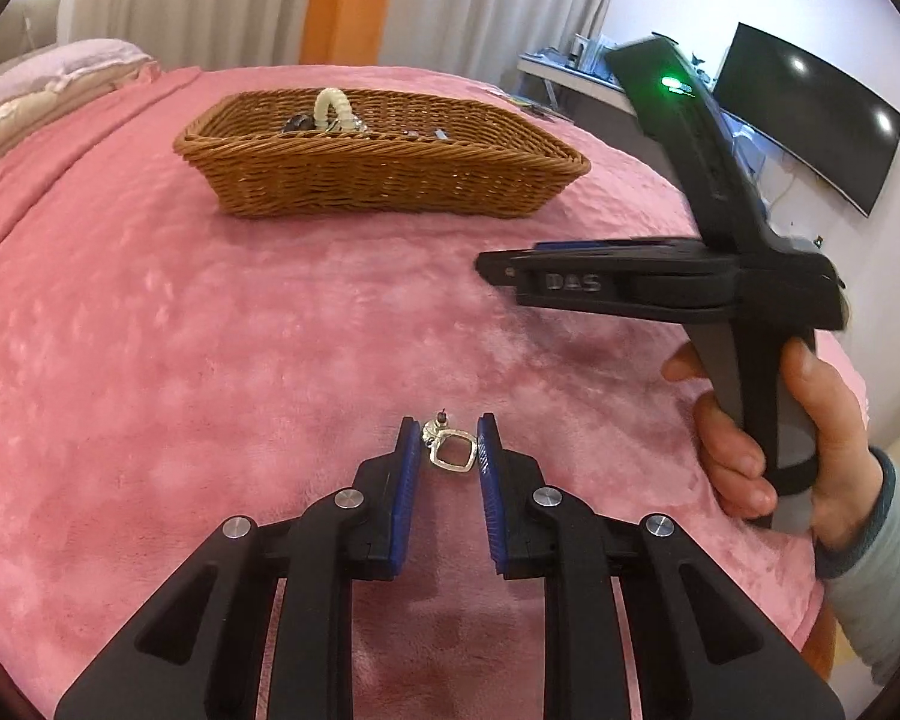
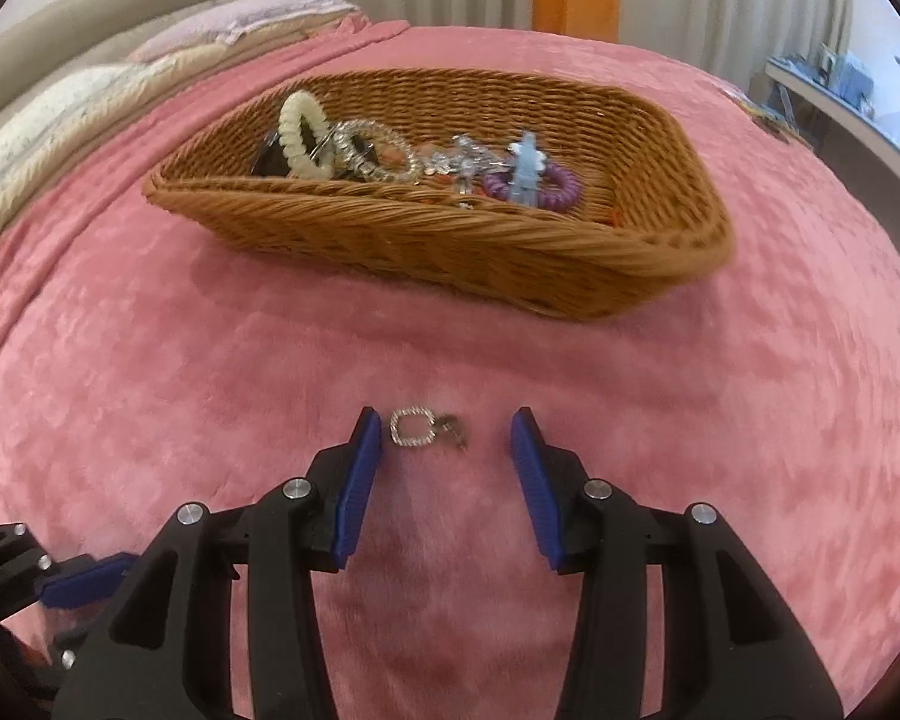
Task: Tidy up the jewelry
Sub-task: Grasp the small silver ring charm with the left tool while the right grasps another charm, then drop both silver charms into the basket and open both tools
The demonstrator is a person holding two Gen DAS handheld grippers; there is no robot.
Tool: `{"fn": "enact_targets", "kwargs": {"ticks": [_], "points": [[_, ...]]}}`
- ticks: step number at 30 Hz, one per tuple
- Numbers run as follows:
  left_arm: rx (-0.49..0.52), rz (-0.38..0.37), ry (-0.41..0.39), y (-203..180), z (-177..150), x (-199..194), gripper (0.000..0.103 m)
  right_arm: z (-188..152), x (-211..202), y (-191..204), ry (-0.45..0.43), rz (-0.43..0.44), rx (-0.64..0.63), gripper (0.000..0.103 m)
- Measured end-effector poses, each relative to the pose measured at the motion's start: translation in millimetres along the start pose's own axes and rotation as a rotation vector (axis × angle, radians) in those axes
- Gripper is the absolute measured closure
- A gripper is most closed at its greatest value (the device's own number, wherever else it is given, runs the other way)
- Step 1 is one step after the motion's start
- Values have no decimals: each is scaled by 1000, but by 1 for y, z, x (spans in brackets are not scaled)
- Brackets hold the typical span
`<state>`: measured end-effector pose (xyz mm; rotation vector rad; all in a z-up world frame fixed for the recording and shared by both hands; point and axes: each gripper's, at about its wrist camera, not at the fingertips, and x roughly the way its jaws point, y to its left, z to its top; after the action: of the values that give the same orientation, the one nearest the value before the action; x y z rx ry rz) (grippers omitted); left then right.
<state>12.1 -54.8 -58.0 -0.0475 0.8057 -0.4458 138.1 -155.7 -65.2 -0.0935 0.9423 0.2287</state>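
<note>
A small silver square-hoop earring (image 1: 448, 449) lies on the pink blanket between the blue pads of my left gripper (image 1: 448, 437), which is open around it, pads close on either side. In the right wrist view the same earring (image 2: 417, 427) lies between the fingertips of my right gripper (image 2: 447, 427), open wide, nearer its left pad. The right gripper (image 1: 498, 270) also shows in the left wrist view, held in a hand above the blanket. A wicker basket (image 1: 384, 180) (image 2: 510, 252) beyond holds hair ties, a clip and other jewelry.
The pink blanket (image 1: 210, 330) covers a bed, with pillows (image 2: 60, 114) at far left. A desk and dark monitor (image 1: 810, 114) stand past the bed's right edge. Curtains hang behind.
</note>
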Motion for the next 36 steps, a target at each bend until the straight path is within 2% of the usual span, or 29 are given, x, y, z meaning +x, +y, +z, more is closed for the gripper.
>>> {"fn": "enact_targets", "kwargs": {"ticks": [1, 2, 4, 6, 9, 16, 21, 28, 31, 36], "points": [[3, 1, 0, 0, 0, 0, 85, 0, 0, 3, -3, -6, -15, 62], [2, 0, 0, 0, 0, 0, 85, -2, -1, 5, -7, -2, -25, 69], [-4, -7, 0, 1, -1, 0, 85, -6, -4, 9, -17, 15, -47, 74], [-9, -12, -1, 3, -2, -2, 85, -10, -6, 11, -20, 24, -58, 85], [-6, -9, -1, 2, -2, -2, 85, -12, -8, 14, -28, 29, -77, 93], [-7, -10, -2, 2, -2, -1, 85, -13, -10, 13, -37, 40, -74, 95], [-6, -4, -17, 2, -2, -4, 85, -19, -24, 12, -76, 37, -69, 95], [7, 0, -104, -1, 3, -26, 85, -27, -61, 12, -115, 54, -67, 95], [3, -37, -137, -1, 16, -43, 85, -23, -88, 11, -155, 49, -87, 95], [65, -7, -203, -10, 56, -75, 85, 5, -135, 4, -244, 35, -101, 95]]}}
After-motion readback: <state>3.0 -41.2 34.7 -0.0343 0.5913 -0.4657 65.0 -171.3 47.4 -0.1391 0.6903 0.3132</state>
